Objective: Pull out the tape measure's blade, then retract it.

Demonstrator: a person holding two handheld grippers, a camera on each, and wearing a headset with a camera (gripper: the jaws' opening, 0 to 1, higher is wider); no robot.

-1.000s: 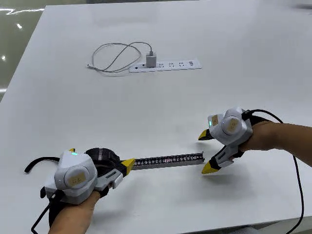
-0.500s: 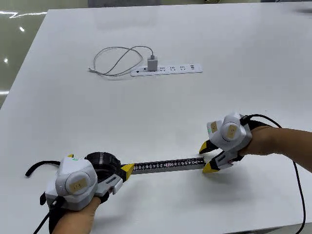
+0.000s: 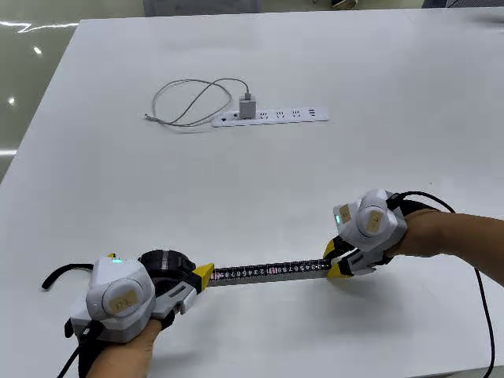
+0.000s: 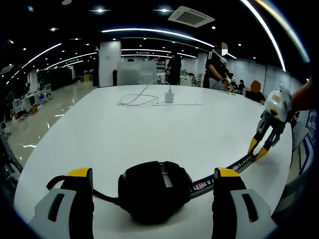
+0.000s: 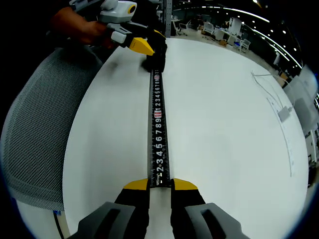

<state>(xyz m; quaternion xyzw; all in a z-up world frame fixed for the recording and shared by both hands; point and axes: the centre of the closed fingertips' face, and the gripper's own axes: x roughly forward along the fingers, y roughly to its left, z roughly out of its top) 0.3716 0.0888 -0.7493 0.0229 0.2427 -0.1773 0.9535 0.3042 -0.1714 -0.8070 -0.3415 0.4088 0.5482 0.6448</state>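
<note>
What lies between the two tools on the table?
The tape measure's blade, drawn out from the black case at the left tool to the right tool, which pinches its tip. The head view shows it.

Tape measure (image 3: 167, 268) left on table (image 3: 354, 79), blade (image 3: 268, 272) rightward, power strip (image 3: 272, 116) behind.

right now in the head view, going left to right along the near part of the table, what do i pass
black strap → tape measure case, straddled by the left gripper → blade → right gripper

Hidden in right tool (image 5: 160, 185) — blade (image 5: 158, 129) end.
</note>
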